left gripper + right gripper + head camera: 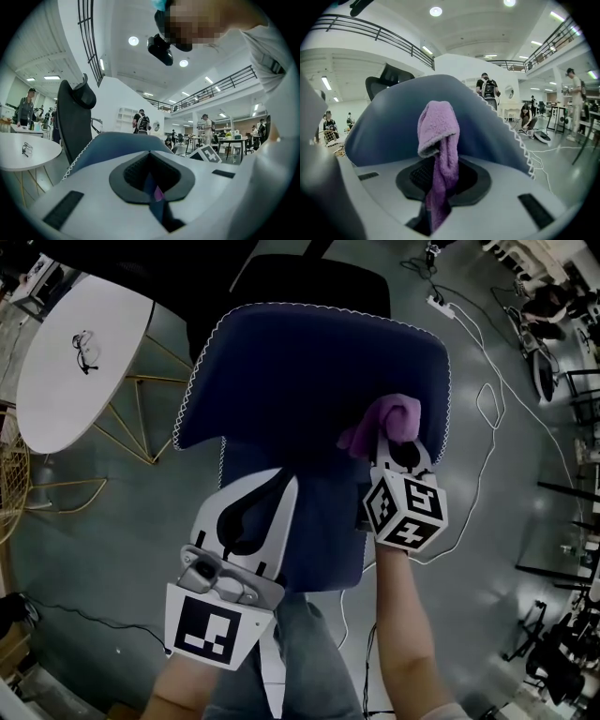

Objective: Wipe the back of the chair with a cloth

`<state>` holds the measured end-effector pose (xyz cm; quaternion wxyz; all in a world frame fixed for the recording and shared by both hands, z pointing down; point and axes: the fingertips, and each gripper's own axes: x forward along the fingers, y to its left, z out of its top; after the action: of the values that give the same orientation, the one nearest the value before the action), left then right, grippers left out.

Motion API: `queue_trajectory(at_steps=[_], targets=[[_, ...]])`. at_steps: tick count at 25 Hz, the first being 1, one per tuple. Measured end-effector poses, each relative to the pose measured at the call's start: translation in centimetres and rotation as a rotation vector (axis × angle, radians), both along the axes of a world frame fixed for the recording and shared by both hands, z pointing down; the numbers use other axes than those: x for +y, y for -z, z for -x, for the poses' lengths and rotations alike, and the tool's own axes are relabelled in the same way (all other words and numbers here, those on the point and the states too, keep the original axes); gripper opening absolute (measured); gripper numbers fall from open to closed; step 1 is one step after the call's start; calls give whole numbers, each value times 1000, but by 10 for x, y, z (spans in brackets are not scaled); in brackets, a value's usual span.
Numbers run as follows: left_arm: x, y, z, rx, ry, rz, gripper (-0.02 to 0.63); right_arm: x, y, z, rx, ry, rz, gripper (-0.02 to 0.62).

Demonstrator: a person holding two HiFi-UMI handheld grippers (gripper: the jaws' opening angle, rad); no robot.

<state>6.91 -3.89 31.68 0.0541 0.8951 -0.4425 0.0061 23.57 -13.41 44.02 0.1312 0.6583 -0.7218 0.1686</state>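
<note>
The dark blue chair back (309,371) with white stitched edging fills the middle of the head view. A purple cloth (394,418) rests against its right side, near the edge. My right gripper (398,448) is shut on the cloth; in the right gripper view the cloth (438,131) rises folded from between the jaws (440,187), against the chair back (389,126). My left gripper (284,482) sits lower left, its jaws shut and empty, pointing at the chair's lower back. The left gripper view shows its jaws (152,187) closed, with the chair back (112,143) just beyond.
A white round table (75,362) on gold wire legs stands at the left with glasses (84,348) on it. A black office chair (319,277) is behind the blue one. White cables (487,409) trail over the grey floor at the right.
</note>
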Motion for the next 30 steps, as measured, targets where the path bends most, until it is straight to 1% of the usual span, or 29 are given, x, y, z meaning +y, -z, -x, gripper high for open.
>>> queue_trajectory(at_steps=[5,15,30], targets=[[2,0,-15,-3,-9,-2,12,3,0,-14,31,-5,2,78],[4,-1,-33,1,-33,2,12,17,1,-43,2,-73,8,78],[19,-2,-54,2,-73,-1,12,47,2,-73,1,-120,15,78]])
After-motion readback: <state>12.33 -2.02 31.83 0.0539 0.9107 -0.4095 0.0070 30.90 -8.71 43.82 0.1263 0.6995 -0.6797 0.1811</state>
